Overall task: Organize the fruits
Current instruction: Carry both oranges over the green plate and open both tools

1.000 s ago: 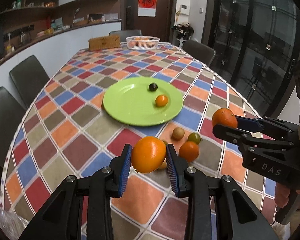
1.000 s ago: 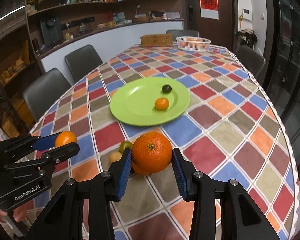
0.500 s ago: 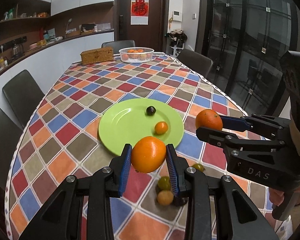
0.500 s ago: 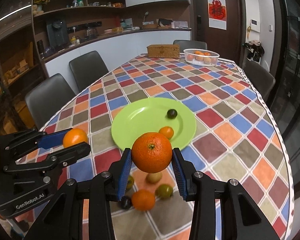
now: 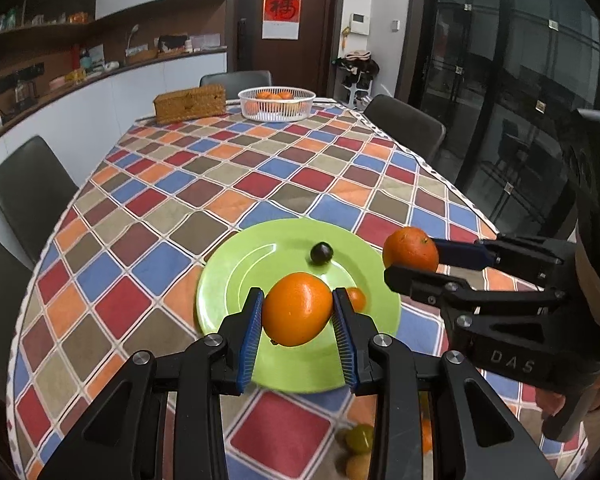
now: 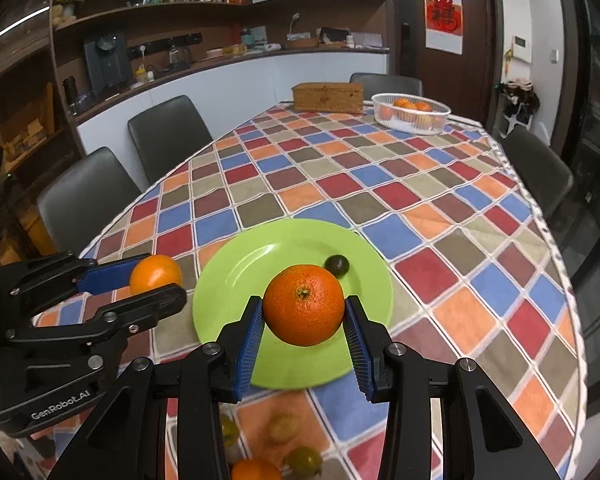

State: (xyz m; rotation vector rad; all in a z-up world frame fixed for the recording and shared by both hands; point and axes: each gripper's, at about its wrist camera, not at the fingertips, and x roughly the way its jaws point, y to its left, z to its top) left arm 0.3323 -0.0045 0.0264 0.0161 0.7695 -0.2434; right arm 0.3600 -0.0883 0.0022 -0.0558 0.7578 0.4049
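Observation:
My left gripper (image 5: 298,314) is shut on a smooth orange (image 5: 298,308), held above the near part of a green plate (image 5: 228,280). My right gripper (image 6: 304,314) is shut on a dimpled orange (image 6: 304,304) with its stem end facing me, above the same green plate (image 6: 236,272). Each gripper shows in the other's view: the right gripper (image 5: 410,256) at the plate's right edge, the left gripper (image 6: 156,280) at its left edge. On the plate lie a dark round fruit (image 5: 321,253) and a small orange fruit (image 5: 357,298), half hidden by my finger.
Several small fruits (image 6: 296,460) lie on the checked tablecloth below the grippers. A white basket of oranges (image 5: 277,104) and a wicker box (image 5: 190,103) stand at the table's far end. Dark chairs (image 6: 88,196) ring the table.
Both grippers have carried their oranges forward from over the loose fruits to above the green plate. Their grips are unchanged.

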